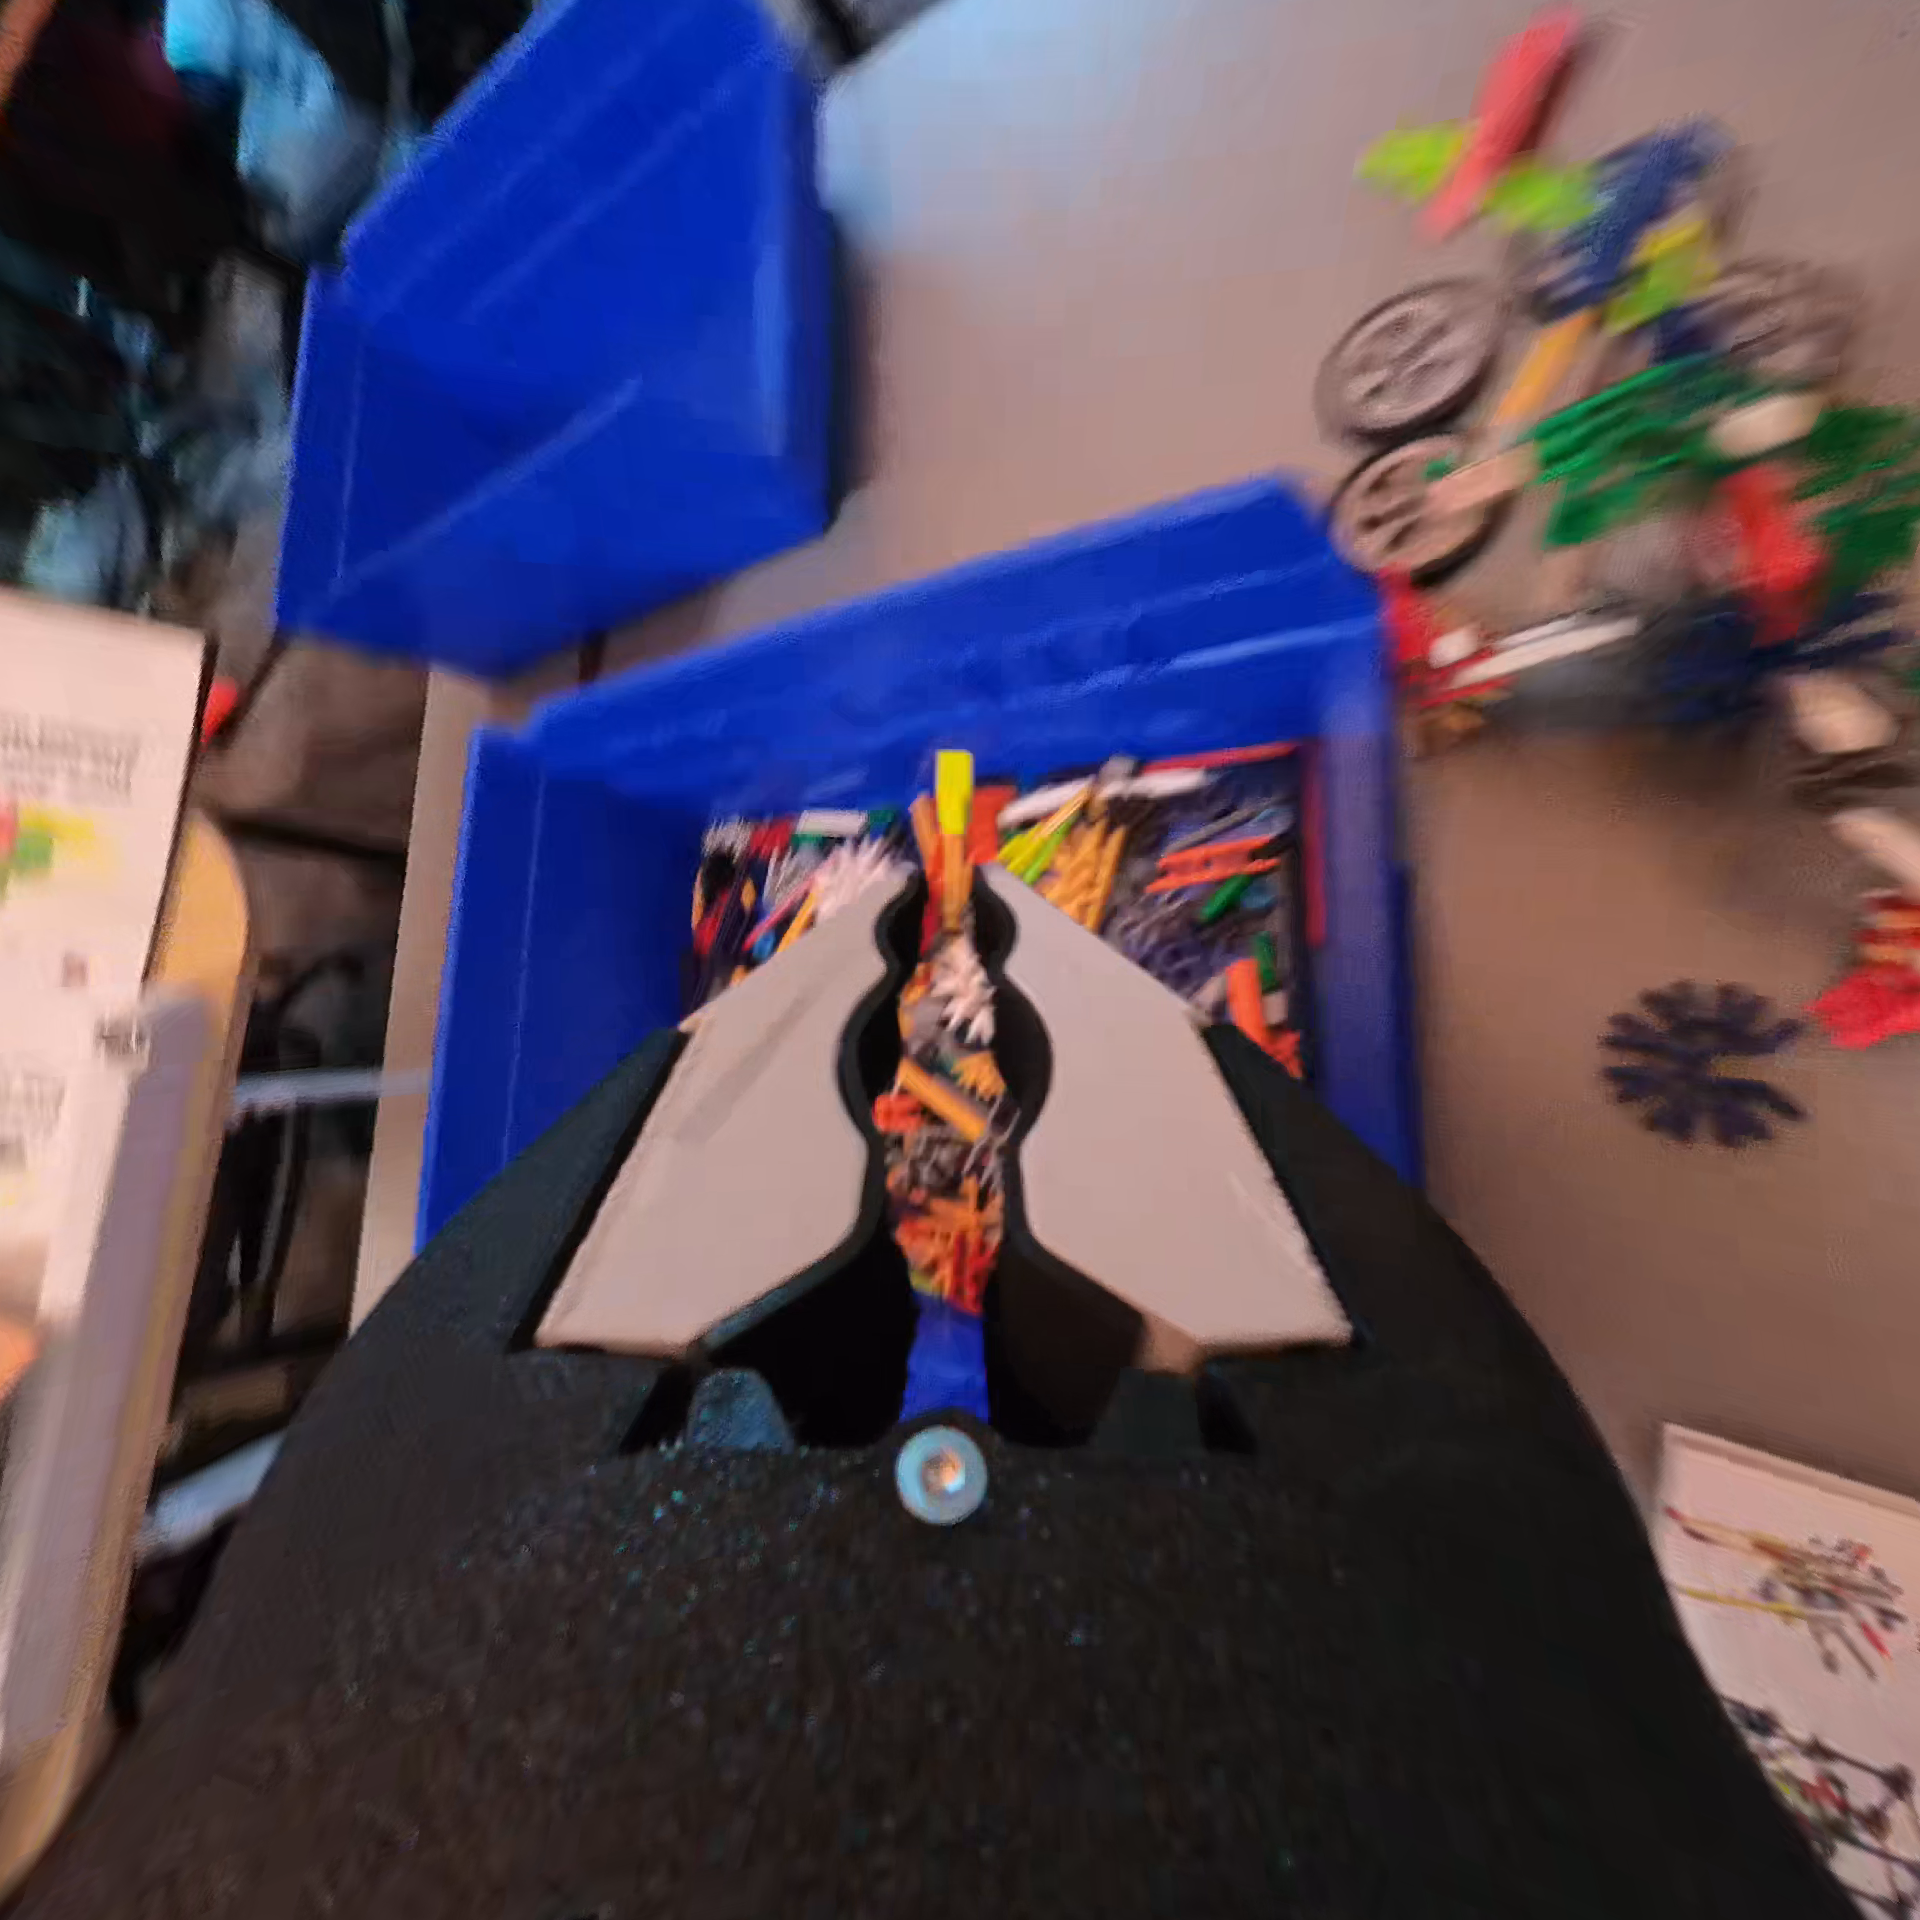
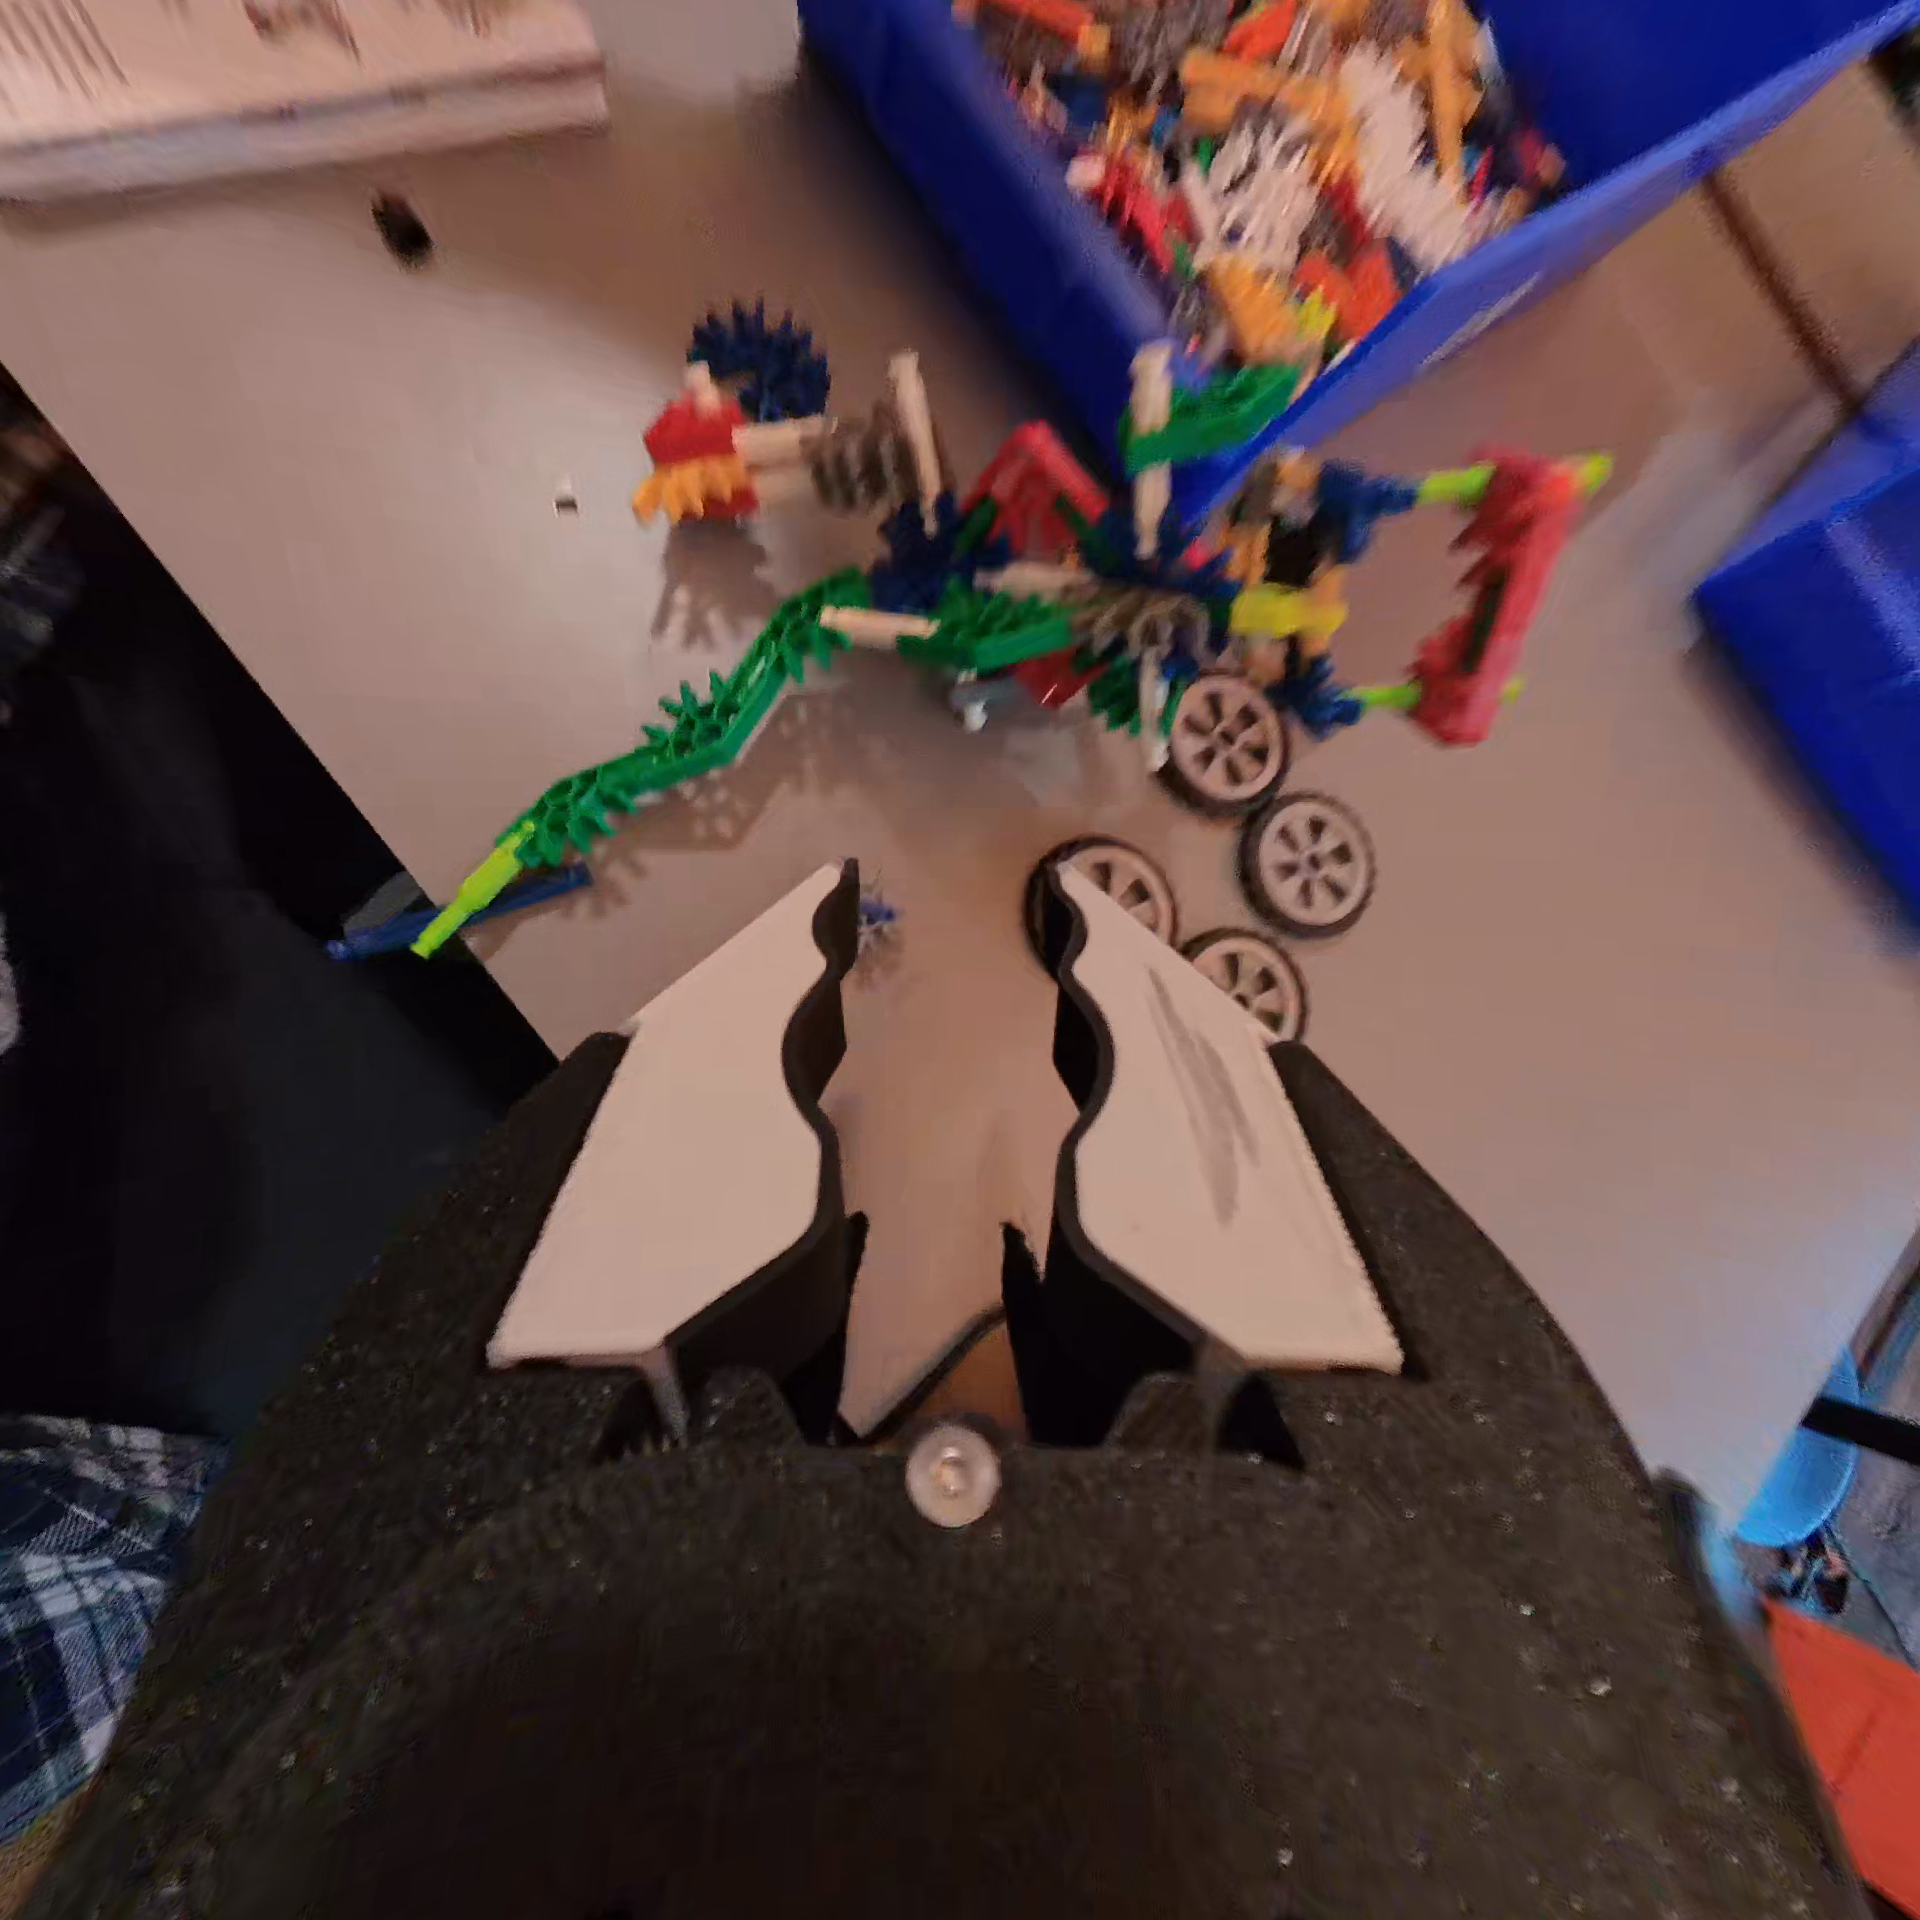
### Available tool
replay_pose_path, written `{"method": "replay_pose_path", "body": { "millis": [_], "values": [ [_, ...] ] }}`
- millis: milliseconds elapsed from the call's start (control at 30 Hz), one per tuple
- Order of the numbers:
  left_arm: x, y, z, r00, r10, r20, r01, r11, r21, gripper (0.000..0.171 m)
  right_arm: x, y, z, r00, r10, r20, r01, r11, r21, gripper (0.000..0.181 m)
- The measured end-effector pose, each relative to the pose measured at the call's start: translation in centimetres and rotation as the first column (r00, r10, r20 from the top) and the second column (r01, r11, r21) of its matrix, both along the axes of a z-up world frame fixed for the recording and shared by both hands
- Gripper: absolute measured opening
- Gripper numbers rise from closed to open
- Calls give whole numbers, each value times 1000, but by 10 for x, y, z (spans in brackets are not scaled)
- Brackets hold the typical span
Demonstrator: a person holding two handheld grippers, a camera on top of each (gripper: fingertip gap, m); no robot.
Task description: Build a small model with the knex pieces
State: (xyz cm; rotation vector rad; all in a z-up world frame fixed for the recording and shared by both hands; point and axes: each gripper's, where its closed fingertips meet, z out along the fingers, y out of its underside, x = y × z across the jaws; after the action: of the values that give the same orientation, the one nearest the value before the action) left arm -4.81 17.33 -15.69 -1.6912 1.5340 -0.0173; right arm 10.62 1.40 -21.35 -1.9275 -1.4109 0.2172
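Left gripper (image 1: 948, 883) is tilted down over the blue bin of parts (image 1: 1351, 831), jaws pressed nearly together and pinching a yellow rod (image 1: 953, 805) at the tips, the rod sticking up past them above the jumble of orange, white and yellow pieces in the bin. Right gripper (image 2: 951, 883) hangs over the pale table (image 2: 416, 416), jaws spread wide with nothing between them. By its left tip sits a small blue connector (image 2: 878, 920), touching or just beside, hard to say; its right tip covers part of a grey wheel (image 2: 1127, 883), with three more wheels (image 2: 1307, 862) loose just beyond. Ahead of it sprawls the toy model (image 2: 1039, 623), with its green jagged tail (image 2: 675, 738) reaching toward the table edge and a red frame (image 2: 1496, 603) at the far end.

In the left wrist view a second blue bin (image 1: 561, 343) stands behind the first, a dark blue snowflake connector (image 1: 1699, 1060) lies alone on the table, and an instruction sheet (image 1: 1797, 1621) shows at lower right, cut off by the frame. A white box (image 1: 83, 883) stands at left.

Both views are smeared with motion blur; single parts in the bin cannot be told apart
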Motion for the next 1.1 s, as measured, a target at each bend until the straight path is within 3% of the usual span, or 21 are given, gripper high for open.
{"method": "replay_pose_path", "body": {
  "millis": [67, 133, 267, 433, 733, 867, 1000, 1100],
  "values": [
    [-22, 21, -9, 991, 132, -27, -132, 991, -14, 31, 3, -3, -24, 999, -13, 47, 15, 999, -38, 37],
    [-28, 27, -9, 986, 168, -13, -168, 986, -19, 33, 3, -6, -43, 997, -19, 81, 24, 998, -66, 39],
    [-17, 19, 3, 991, 130, 29, -129, 992, -13, 36, 0, -6, -64, 996, -21, 90, 29, 995, -93, 35],
    [4, 1, 14, 997, 55, 60, -54, 999, -6, 35, -5, -5, -66, 998, -15, 54, 21, 995, -100, 25],
    [44, -39, 17, 992, -115, 51, 116, 993, -18, 35, -6, -5, -58, 999, -28, 22, 30, 995, -96, 30],
    [51, -49, 13, 988, -151, 25, 151, 988, -16, 35, -4, -1, -65, 998, -40, 51, 44, 996, -83, 23],
    [60, -58, 16, 981, -192, 34, 192, 981, -8, 35, -6, 1, -55, 998, -54, -12, 53, 995, -81, 23],
    [64, -64, 18, 977, -213, 27, 213, 977, 2, 35, -8, 2, -35, 985, -79, -154, 63, 992, -109, 23]
  ]
}}
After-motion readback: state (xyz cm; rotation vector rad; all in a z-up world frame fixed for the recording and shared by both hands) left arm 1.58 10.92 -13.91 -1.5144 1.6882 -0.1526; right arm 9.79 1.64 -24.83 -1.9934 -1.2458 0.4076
